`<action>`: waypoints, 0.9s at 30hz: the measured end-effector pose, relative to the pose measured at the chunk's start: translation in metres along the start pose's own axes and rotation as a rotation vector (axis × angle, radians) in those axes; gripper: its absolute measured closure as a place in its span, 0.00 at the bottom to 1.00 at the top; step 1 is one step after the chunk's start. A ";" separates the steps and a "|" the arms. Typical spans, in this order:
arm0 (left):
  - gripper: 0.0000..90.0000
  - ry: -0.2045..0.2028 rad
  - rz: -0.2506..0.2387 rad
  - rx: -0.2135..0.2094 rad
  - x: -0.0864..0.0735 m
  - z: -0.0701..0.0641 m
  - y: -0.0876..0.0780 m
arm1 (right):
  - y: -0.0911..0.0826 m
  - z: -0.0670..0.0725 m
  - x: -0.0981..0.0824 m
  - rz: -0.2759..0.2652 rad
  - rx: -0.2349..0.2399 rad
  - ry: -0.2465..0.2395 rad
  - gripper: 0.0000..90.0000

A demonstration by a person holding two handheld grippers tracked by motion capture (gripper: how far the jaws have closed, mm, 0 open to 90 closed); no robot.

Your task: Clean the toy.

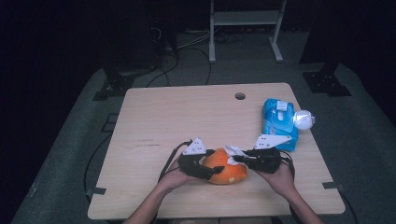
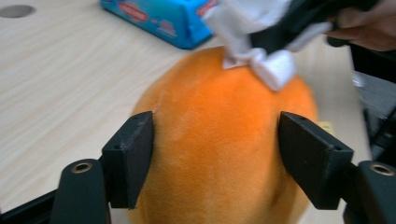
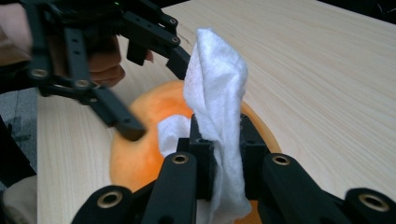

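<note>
The wooden table point(image 1: 154, 121) carried an orange plush toy point(image 1: 225, 171) near its front edge, a blue wet-wipe pack point(image 1: 279, 122) behind it to the right. The left gripper point(image 1: 205, 170) straddled the toy, jaws against its sides. The right gripper point(image 1: 239, 158) was clamped on a white wipe point(image 3: 215, 98) resting on the toy's top.

Dim room, grey floor point(image 1: 70, 154), wooden table point(image 1: 177, 116), perhaps a metal rack point(image 1: 245, 18) behind.

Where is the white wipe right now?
The white wipe is pinched in the right gripper, resting on top of the orange plush toy near the table's front edge.
</note>
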State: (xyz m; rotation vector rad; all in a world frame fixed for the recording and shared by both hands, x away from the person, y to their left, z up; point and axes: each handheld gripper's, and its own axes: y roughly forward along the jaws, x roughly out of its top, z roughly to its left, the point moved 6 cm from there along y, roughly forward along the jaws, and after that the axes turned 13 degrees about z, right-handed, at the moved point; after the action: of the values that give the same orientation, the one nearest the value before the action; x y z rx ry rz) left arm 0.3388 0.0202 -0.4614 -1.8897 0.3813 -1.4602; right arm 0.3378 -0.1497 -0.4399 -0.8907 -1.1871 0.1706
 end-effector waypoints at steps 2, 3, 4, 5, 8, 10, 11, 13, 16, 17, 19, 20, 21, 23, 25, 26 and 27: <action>0.28 0.026 0.024 -0.033 -0.001 -0.004 0.000 | 0.001 -0.001 -0.002 0.001 0.002 0.003 0.88; 0.27 0.038 0.031 -0.034 -0.002 -0.005 -0.001 | 0.001 -0.001 -0.002 0.003 0.001 0.004 0.88; 0.27 0.040 0.032 -0.035 -0.002 -0.005 -0.001 | 0.001 -0.002 -0.002 0.002 0.002 0.008 0.88; 0.27 0.038 0.034 -0.038 -0.002 -0.005 -0.001 | 0.002 -0.002 -0.002 0.000 0.001 0.007 0.88; 0.27 0.041 0.043 -0.049 -0.002 -0.004 -0.003 | 0.004 0.000 -0.001 0.001 0.001 0.003 0.88; 0.26 0.045 0.032 -0.041 0.000 -0.003 -0.006 | 0.004 0.002 0.000 0.003 0.004 -0.002 0.88; 0.25 0.039 0.014 -0.031 0.002 -0.001 -0.007 | 0.005 0.003 0.000 0.002 0.006 -0.006 0.88; 0.20 0.016 -0.022 -0.020 0.006 0.001 -0.007 | 0.006 0.004 0.000 0.003 0.013 -0.009 0.88; 0.17 0.040 -0.024 0.020 0.007 0.000 0.001 | 0.007 0.008 0.004 -0.003 0.025 -0.019 0.88; 0.17 0.041 -0.028 0.016 0.006 -0.001 0.003 | 0.008 0.011 0.005 -0.003 0.027 -0.024 0.88; 0.22 0.050 -0.016 0.004 0.004 -0.003 0.005 | 0.010 0.020 0.009 -0.009 0.039 -0.044 0.89; 0.25 0.064 -0.003 0.014 0.003 -0.003 0.005 | 0.012 0.024 0.010 -0.007 0.042 -0.056 0.88; 0.27 0.063 0.006 0.019 0.002 -0.003 0.004 | 0.013 0.027 0.011 -0.002 0.036 -0.069 0.88; 0.32 0.046 0.012 0.020 0.001 0.000 0.002 | 0.013 0.026 0.012 0.005 0.020 -0.082 0.88; 0.34 0.017 0.012 0.014 -0.001 0.003 0.000 | 0.010 0.020 0.011 0.004 0.016 -0.062 0.88; 0.34 0.002 0.010 0.012 -0.002 0.004 0.000 | 0.009 0.016 0.009 0.000 0.013 -0.049 0.88; 0.34 -0.005 0.010 0.014 -0.003 0.006 -0.001 | 0.008 0.011 0.007 0.000 0.010 -0.034 0.88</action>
State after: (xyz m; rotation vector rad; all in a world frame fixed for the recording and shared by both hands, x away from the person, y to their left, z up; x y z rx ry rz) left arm 0.3432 0.0243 -0.4634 -1.8778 0.3766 -1.4477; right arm 0.3333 -0.1353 -0.4392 -0.8820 -1.2173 0.1917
